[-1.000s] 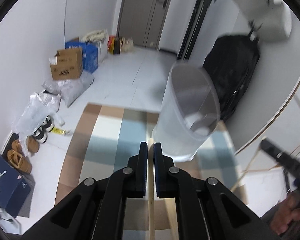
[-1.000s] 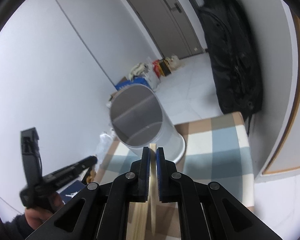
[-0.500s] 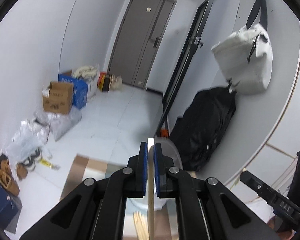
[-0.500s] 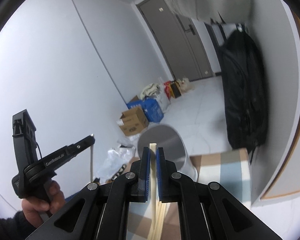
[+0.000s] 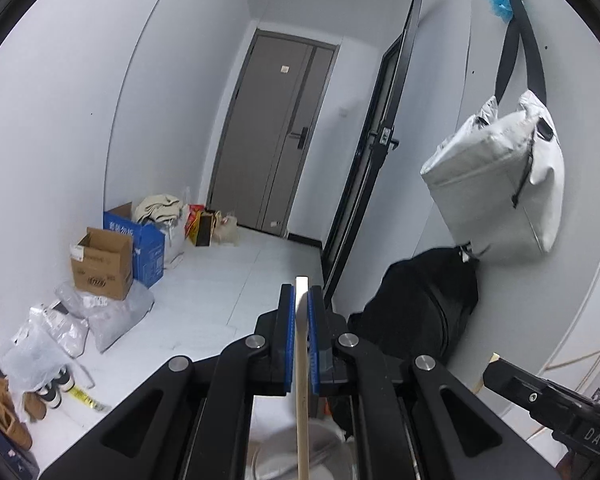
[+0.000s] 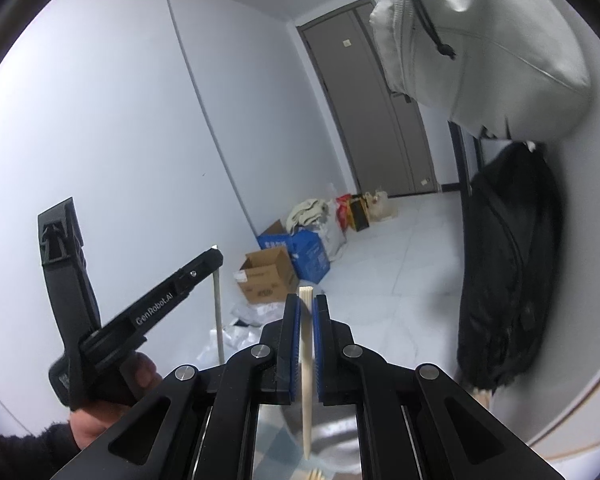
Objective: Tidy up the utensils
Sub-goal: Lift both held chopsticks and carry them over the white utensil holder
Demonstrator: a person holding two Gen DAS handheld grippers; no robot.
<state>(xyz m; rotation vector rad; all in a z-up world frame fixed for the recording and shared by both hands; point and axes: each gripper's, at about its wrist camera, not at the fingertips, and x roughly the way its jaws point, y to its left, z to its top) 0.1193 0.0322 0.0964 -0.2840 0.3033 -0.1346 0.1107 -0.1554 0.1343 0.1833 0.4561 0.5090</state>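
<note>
A tall grey double door (image 5: 278, 136) stands shut at the far end of the room, with white walls on both sides and a pale tiled floor (image 5: 220, 292) in front of it. A black-framed door (image 5: 374, 148) stands open on the right. A big soft black bag (image 5: 416, 312) leans against the right wall, and a light grey cloth bag (image 5: 496, 184) hangs above it by a black strap. On the left side of the floor sit a brown cardboard box (image 5: 102, 264) and a blue cardboard box (image 5: 142, 236), touching each other, with crinkly clear plastic bags (image 5: 96, 312) near them and some shoes further along the wall. Low down, under both tools, I can see part of a round shiny grey bin (image 6: 332, 440); it is blurry. The left gripper (image 5: 301, 304) is black with blue pads, and it is squeezed tight on a long pale wooden chopstick (image 5: 301, 380) that sticks up just past the tips and hangs down toward the bin. The right gripper (image 6: 307, 312) looks the same and is pinched tight on a second pale wooden chopstick (image 6: 307, 368), which also pokes out on top and points down over the bin. From the right tool's camera, a person's hand (image 6: 112, 392) in a dark sleeve holds the left tool off to the side. A few more pale sticks (image 6: 316, 474) peek out at the very bottom there.
</note>
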